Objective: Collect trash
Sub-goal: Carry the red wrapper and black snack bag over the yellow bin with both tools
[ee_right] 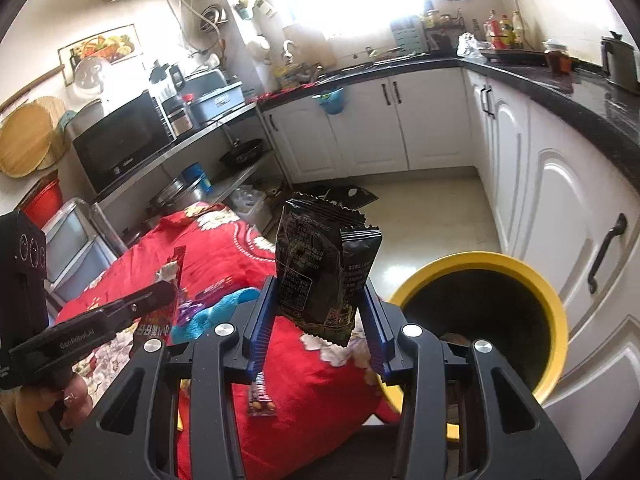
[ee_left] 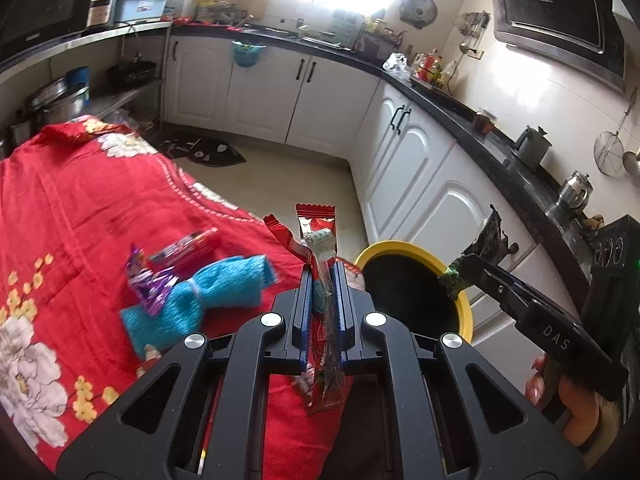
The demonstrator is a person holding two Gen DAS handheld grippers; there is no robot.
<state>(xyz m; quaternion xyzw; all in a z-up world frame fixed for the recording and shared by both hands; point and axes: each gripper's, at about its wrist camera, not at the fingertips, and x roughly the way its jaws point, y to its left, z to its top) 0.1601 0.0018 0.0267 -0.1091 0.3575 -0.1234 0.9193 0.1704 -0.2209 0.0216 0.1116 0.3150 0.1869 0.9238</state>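
Observation:
My left gripper (ee_left: 323, 270) is shut on red snack wrappers (ee_left: 320, 236), which stick up past its blue pads and hang below them. It hovers over the edge of the red flowered cloth (ee_left: 80, 208), left of the yellow-rimmed bin (ee_left: 412, 248). My right gripper (ee_right: 320, 294) is shut on a black snack packet (ee_right: 316, 264), held upright beside the bin (ee_right: 556, 300). In the left wrist view the right gripper (ee_left: 472, 264) holds that packet (ee_left: 490, 240) over the bin's rim. More wrappers (ee_left: 160, 276) and a blue sock-like cloth (ee_left: 208, 296) lie on the red cloth.
White cabinets (ee_left: 404, 168) under a black counter (ee_left: 500, 148) run behind the bin. A small wrapper (ee_right: 260, 396) lies on the red cloth (ee_right: 224, 248) under my right gripper. A microwave (ee_right: 120, 144) and pots sit on steel shelves to the left. A dark mat (ee_left: 204, 152) lies on the floor.

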